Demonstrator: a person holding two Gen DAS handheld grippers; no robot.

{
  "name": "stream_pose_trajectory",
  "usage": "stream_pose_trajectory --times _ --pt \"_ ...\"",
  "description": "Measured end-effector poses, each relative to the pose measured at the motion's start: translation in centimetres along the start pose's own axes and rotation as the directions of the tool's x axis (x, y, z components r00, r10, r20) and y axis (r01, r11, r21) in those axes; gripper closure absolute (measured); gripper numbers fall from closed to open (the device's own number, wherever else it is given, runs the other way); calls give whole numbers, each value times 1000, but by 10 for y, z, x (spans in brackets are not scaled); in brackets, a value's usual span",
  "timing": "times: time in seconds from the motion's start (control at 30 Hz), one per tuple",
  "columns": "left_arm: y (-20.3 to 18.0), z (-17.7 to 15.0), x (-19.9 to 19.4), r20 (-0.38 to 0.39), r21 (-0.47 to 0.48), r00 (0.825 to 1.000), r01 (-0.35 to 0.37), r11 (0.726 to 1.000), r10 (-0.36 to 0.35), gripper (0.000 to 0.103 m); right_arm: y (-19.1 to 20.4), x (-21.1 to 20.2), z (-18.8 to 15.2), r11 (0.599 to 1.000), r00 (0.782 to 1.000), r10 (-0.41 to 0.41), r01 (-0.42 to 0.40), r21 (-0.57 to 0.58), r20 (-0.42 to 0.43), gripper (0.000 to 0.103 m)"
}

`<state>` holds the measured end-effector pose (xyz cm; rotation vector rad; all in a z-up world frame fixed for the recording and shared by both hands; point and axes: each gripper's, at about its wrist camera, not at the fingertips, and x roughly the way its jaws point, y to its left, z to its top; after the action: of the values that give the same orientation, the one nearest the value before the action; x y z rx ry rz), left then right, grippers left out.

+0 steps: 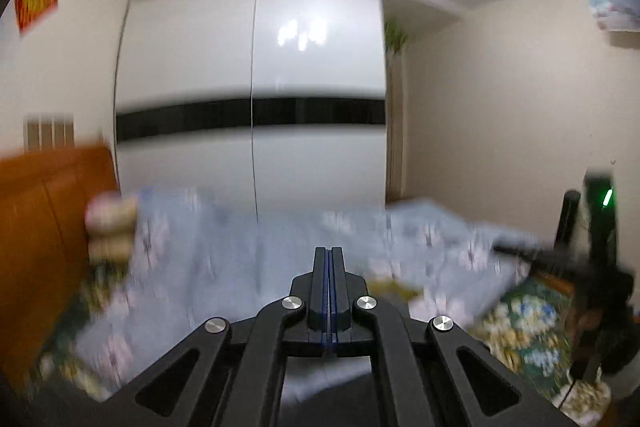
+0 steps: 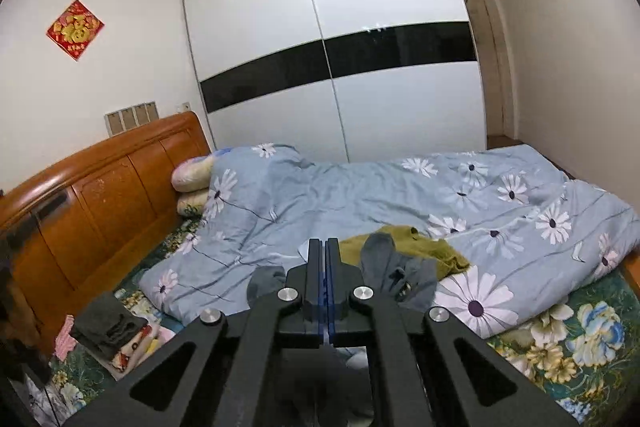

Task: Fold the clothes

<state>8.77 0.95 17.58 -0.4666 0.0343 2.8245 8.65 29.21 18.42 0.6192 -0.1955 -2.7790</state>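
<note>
In the right wrist view a grey garment [image 2: 394, 273] lies crumpled on a blue flowered duvet [image 2: 360, 199], partly over an olive-green garment [image 2: 424, 247]. My right gripper [image 2: 324, 247] is shut and empty, held above the bed just left of the grey garment. A pile of folded clothes [image 2: 110, 327] sits at the bed's left near the headboard. The left wrist view is motion-blurred. My left gripper [image 1: 329, 255] is shut and empty above the duvet [image 1: 240, 247]. The other gripper [image 1: 560, 259] shows as a dark blur at the right.
An orange wooden headboard [image 2: 88, 187] stands at the left with two pillows [image 2: 192, 179] against it. A white sliding wardrobe [image 2: 340, 67] stands behind the bed. The floral bedsheet [image 2: 568, 339] shows at the front right.
</note>
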Motion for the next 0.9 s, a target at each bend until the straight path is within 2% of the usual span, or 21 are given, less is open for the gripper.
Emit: stream_pose_trajectory --times 0.07,0.17,0.3,0.4,0.47,0.5,0.53,0.57,0.6,0.63,0.67,0.8,0.83,0.9 --pt "4 -35 20 -102 -20 994 -26 999 24 102 -5 4 -6 1000 999 -6 6 -1 -33 102" --pt "9 -85 35 -219 -80 976 -21 997 3 102 -20 13 -25 1000 995 -7 6 -12 -96 102" --pt "14 -145 54 -365 -152 931 -75 986 14 102 -40 19 -57 1000 983 -22 18 -21 -181 102" --pt "28 -187 65 -459 -238 888 -151 960 26 98 -67 25 -98 999 961 -33 33 -4 -273 102" --pt "40 -213 73 -516 -310 857 -190 931 3 90 -92 33 -129 997 939 -44 65 49 -341 101" --pt "45 -226 77 -540 -353 841 -202 914 -23 79 -106 37 -144 992 926 -40 81 93 -375 99" --pt "50 -239 81 -562 -394 826 -214 894 -50 72 -121 41 -159 985 914 -20 87 149 -405 96" --pt "54 -253 86 -581 -441 809 -225 869 -86 60 -138 45 -177 971 900 11 95 220 -436 85" --pt "55 -264 91 -592 -485 797 -232 843 -121 53 -151 48 -191 954 889 33 108 279 -458 68" --pt "57 -273 95 -599 -515 788 -242 822 -143 49 -165 51 -208 930 877 66 118 348 -476 63" --pt "58 -281 99 -610 -539 776 -258 801 -160 47 -178 54 -226 898 867 109 124 423 -486 61" --pt "58 -315 117 -644 -625 730 -332 706 -226 41 -206 65 -276 786 834 226 149 600 -504 52" --pt "56 -321 121 -650 -636 723 -347 690 -236 41 -211 68 -285 763 827 243 160 627 -507 52" --pt "49 -331 129 -659 -647 702 -347 679 -270 41 -220 74 -301 723 818 271 175 668 -508 49"
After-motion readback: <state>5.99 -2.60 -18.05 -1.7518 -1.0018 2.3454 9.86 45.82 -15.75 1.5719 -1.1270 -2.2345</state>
